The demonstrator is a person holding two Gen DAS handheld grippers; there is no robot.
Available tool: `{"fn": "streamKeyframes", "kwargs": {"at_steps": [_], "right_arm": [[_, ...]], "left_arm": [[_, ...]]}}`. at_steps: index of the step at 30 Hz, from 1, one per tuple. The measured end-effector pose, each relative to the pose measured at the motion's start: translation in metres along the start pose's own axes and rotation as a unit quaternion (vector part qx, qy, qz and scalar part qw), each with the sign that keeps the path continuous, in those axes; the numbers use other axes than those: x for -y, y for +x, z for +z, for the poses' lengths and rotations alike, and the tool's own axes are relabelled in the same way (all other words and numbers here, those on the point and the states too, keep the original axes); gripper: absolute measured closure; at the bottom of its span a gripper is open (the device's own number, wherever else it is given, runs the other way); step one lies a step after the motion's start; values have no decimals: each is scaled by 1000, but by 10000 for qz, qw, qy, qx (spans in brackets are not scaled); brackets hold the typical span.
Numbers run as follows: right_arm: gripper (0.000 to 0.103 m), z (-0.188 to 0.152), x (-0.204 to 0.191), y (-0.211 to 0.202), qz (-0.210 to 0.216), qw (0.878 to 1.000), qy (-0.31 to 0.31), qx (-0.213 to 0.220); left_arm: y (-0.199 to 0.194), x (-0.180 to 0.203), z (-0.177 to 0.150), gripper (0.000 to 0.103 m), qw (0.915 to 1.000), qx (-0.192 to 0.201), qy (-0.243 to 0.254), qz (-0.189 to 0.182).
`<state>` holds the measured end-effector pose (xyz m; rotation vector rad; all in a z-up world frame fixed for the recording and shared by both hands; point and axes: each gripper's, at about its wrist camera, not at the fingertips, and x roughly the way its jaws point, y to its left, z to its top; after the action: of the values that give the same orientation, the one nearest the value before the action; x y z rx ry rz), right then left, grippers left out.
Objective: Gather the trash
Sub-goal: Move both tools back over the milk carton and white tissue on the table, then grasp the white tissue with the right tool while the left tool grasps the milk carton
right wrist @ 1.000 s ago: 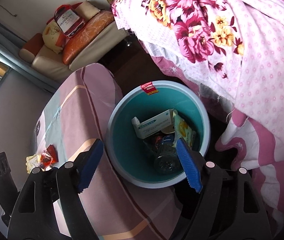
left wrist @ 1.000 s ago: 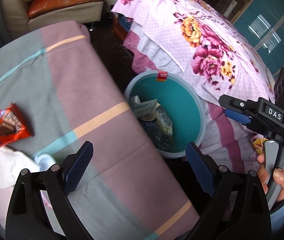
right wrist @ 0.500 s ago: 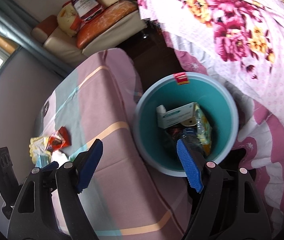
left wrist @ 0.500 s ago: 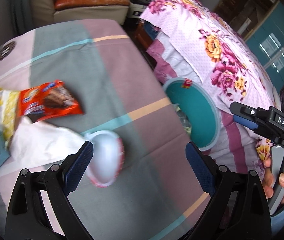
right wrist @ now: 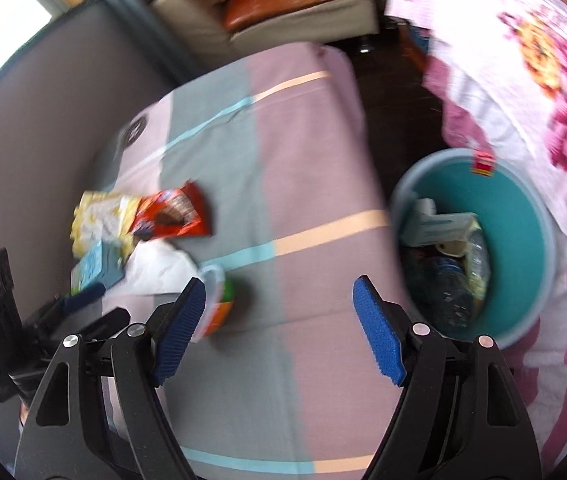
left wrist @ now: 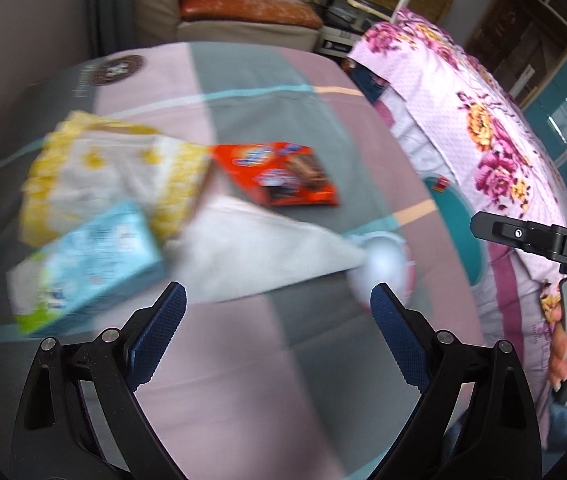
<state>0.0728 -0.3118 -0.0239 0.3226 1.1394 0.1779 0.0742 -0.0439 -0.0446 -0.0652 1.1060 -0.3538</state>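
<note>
Both grippers, left gripper (left wrist: 277, 316) and right gripper (right wrist: 279, 310), gaping empty; risk: knocking the cup (right wrist: 219, 300) lying beside the white bag (right wrist: 161, 268) while grabbing.

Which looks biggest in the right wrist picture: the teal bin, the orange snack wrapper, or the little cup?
1. teal bin
2. orange snack wrapper
3. little cup, partly hidden, so this place is unsure.

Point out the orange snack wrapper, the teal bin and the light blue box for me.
orange snack wrapper (left wrist: 279, 174): left wrist view, middle of its printed face.
teal bin (right wrist: 523, 236): right wrist view, bare inner wall.
light blue box (left wrist: 99, 248): left wrist view, middle of its top face.
</note>
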Motion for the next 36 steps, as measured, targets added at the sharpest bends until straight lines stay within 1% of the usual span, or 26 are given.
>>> {"fn": "streamKeyframes", "kwargs": {"at_steps": [1, 2, 4, 8, 12, 17, 21, 24, 26, 29, 31, 32, 33, 35, 36], "right_arm": [[30, 2, -8, 4, 31, 9999, -89, -48], [30, 5, -25, 13, 112, 9994, -297, -148], [28, 7, -38, 21, 158, 9985, -486, -212], [28, 11, -81, 52, 260, 9931, -1033, -482], [28, 13, -108, 77, 297, 9882, -1331, -690], [28, 16, -128, 102, 242, 9835, -1611, -788], [28, 17, -132, 120, 112, 9812, -1726, -860], [28, 14, -135, 130, 82, 9795, -1765, -969], [26, 11, -138, 131, 43, 9775, -1899, -922], [26, 2, -148, 133, 20, 9719, -2150, -958], [26, -8, -157, 133, -30, 9658, -2420, -926], [26, -18, -165, 134, -123, 9589, -2687, -898], [27, -22, -168, 134, -177, 9554, -2815, -872], [35, -34, -177, 134, -331, 9445, -3169, -799], [45, -41, -182, 132, -385, 9395, -3322, -740]], "left_arm": [[-5, -12, -2, 9, 10000, 51, 2, 85], [-9, -21, -3, 9, 9998, 86, -6, 155], [-17, -40, -3, 9, 9995, 163, -63, 279], [-31, -82, -4, 9, 9982, 310, -207, 468], [-34, -111, -1, 9, 9972, 340, -203, 629], [-24, -145, 5, 9, 9977, 286, -427, 443], [-11, -157, 4, 9, 9980, 129, -534, 321], [-6, -158, 1, 9, 9983, 76, -548, 191], [-5, -159, -1, 9, 9984, 80, -555, 72], [-3, -161, -3, 9, 9980, 91, -624, -22], [-3, -165, -7, 9, 9975, 90, -696, -100], [-3, -166, -7, 9, 9973, 93, -713, -117], [-4, -167, -9, 9, 9972, 104, -732, -128], [-5, -168, -13, 9, 9969, 123, -763, -141], [-6, -168, -14, 9, 9968, 123, -772, -151]]}}
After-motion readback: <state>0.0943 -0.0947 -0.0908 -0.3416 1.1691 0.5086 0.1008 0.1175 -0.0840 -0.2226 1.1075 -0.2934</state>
